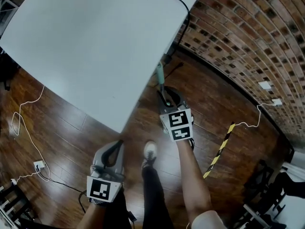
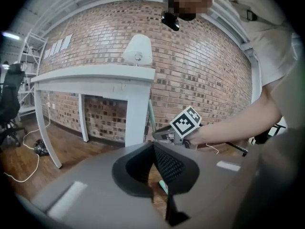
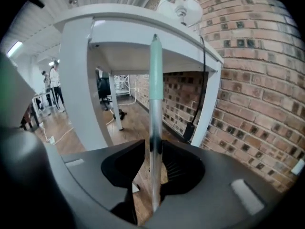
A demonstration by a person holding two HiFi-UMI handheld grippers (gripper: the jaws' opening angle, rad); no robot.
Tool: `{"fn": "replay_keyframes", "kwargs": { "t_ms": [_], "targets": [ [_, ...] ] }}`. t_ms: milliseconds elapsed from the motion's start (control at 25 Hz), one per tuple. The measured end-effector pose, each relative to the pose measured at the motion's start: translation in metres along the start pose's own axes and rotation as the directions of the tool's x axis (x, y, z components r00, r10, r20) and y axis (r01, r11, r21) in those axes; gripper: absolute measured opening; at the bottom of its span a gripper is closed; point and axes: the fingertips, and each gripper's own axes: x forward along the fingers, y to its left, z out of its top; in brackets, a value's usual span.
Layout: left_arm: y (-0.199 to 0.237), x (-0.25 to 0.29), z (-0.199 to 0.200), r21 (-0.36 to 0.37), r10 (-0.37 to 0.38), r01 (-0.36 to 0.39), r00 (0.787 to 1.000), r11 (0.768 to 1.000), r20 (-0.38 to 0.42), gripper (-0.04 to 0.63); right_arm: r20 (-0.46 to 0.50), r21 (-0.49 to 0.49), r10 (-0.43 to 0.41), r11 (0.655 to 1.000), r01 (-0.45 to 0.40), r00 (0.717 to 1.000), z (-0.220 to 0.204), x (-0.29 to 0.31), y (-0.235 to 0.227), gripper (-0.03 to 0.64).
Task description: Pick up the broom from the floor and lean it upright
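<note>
**Broom on end beside the table, right jaws slack around its shaft**

The right gripper (image 3: pixel 153 149) has its jaws a little apart, one on each side of the broom handle (image 3: pixel 154 123). The pads sit close to the shaft without plainly pressing on it. The broom runs straight up through that gap. Its long axis is almost vertical, and its top end is well above the jaws. A teal sleeve (image 3: pixel 156 70) covers that upper stretch, and its tip reaches the edge of the white table (image 3: pixel 119 25) just beyond the gripper. The brush end points down below the jaws, out of sight.

The handle looks like a thin metal tube. I judge it stiff, light, smooth and so a bit slippery in the pads. It is likely to pivot on its foot if nudged. The bare shaft just below the sleeve seems the best place to hold it.

Off to the right gripper's side rises the brick wall (image 3: pixel 248 80).

The left gripper (image 2: pixel 153 149) is held low and apart from the broom, with its jaws together on nothing, above the wooden floor (image 1: pixel 71 128).
</note>
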Motion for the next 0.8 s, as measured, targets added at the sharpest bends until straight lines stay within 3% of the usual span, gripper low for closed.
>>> {"fn": "replay_keyframes", "kwargs": {
  "t_ms": [120,320,520,800],
  "targets": [
    [0.005,-0.003,0.001,-0.003,0.002,-0.002,1.000,1.000,0.004,0.000,0.023,0.072,-0.003,0.997,0.002,1.000,0.004,0.000,-0.005,0.151],
    [0.011,-0.006,0.007,-0.005,0.002,-0.002,1.000,1.000,0.022,0.000,0.024,0.101,-0.052,0.994,0.050,0.998,0.002,-0.018,-0.009,0.170],
    [0.015,-0.014,0.013,0.004,-0.007,0.007,1.000,1.000,0.027,0.000,-0.009,0.084,-0.116,0.990,0.116,0.993,-0.010,-0.045,-0.002,0.121],
    [0.020,-0.050,0.049,0.017,-0.034,0.034,0.999,0.999,0.038,0.000,0.037,0.176,-0.167,0.972,0.158,0.985,0.016,-0.113,0.018,0.084]
  ]
}}
